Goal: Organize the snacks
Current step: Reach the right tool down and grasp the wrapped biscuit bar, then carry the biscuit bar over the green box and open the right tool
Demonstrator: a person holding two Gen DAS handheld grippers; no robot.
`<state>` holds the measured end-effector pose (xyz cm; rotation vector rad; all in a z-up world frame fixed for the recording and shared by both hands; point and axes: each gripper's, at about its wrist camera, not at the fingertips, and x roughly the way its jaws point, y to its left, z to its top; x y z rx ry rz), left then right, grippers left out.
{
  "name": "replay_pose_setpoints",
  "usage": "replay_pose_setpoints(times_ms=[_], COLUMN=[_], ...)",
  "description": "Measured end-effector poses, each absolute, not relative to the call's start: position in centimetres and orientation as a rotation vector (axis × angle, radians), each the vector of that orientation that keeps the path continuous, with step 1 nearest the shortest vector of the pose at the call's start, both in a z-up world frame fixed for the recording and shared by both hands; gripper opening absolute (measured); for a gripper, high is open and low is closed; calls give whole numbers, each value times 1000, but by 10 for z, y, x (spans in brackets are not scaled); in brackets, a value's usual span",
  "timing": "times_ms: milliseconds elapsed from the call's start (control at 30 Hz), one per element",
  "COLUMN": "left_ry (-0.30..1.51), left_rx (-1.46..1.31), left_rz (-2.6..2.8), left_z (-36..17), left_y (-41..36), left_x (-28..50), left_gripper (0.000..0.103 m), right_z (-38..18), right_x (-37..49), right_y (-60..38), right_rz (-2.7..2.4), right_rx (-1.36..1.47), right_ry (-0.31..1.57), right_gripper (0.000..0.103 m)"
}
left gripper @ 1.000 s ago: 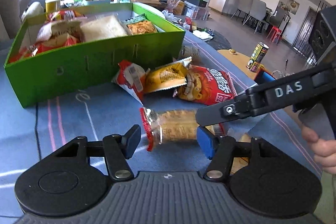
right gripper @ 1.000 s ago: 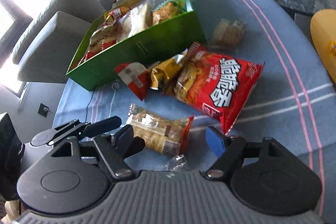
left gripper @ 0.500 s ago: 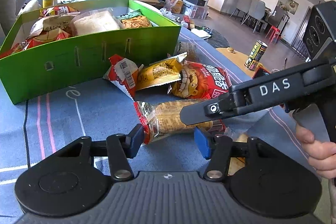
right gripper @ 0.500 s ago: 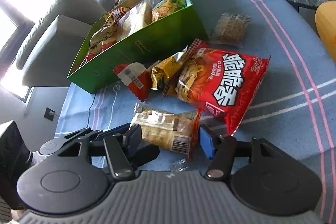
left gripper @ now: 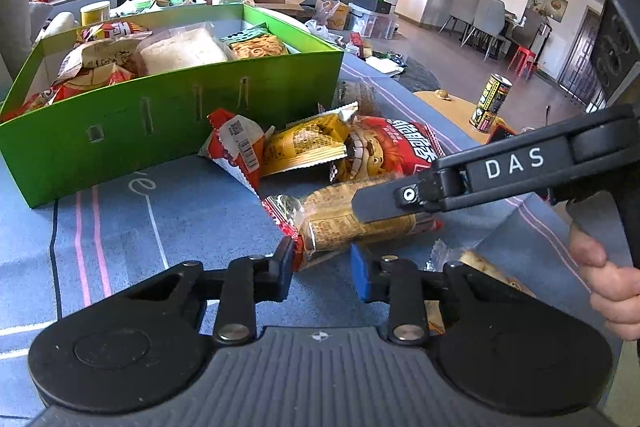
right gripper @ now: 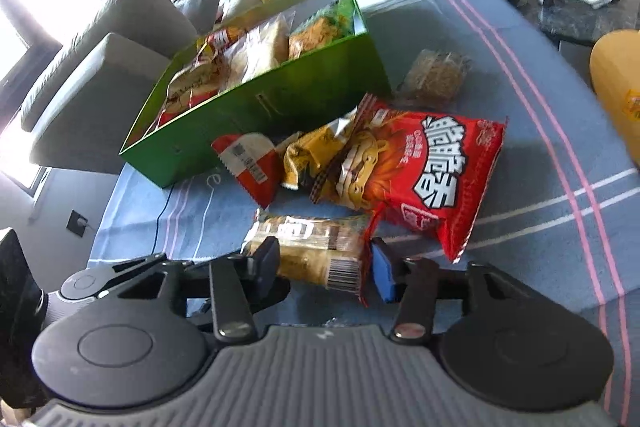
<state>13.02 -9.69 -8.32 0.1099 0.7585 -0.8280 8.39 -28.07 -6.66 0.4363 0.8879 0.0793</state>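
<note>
A cracker pack (left gripper: 340,223) with red crimped ends lies on the blue cloth in front of the green box (left gripper: 160,131). My left gripper (left gripper: 322,263) has the pack's near end between its fingers. Its jaws are closing, and I see no pad pressing. My right gripper (right gripper: 324,263) straddles the same cracker pack (right gripper: 316,251) lengthwise. Its jaws are also closing, with the blue pad (right gripper: 382,275) right beside the red crimp. In the left wrist view, one right finger (left gripper: 384,203) reaches over the pack.
A big red chip bag (right gripper: 432,179), a yellow packet (left gripper: 304,147) and a small red packet (left gripper: 236,151) lie just behind the pack. A clear packet (right gripper: 436,79) sits by the green box (right gripper: 260,107), which holds several snacks. A hand (left gripper: 608,279) holds the right gripper.
Both grippers' jaws have narrowed around the cracker pack. The pack's near end now lies between the left fingers, and the right fingers sit closer to its two ends.
</note>
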Motion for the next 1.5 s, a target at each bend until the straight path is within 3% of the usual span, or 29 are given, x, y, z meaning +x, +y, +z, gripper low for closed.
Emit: replay_pose_setpoints(times_ms=[767, 1500], left_ry=[608, 478], left_rx=[91, 99], left_rz=[-788, -730], left_z=[-45, -3], left_y=[-75, -83], left_x=[130, 205], left_gripper=[26, 26], right_z=[-23, 14], right_x=[83, 151], right_y=[-256, -268], right_rz=[120, 188], right_rx=[319, 376], right_ry=[775, 677], right_gripper=[92, 92])
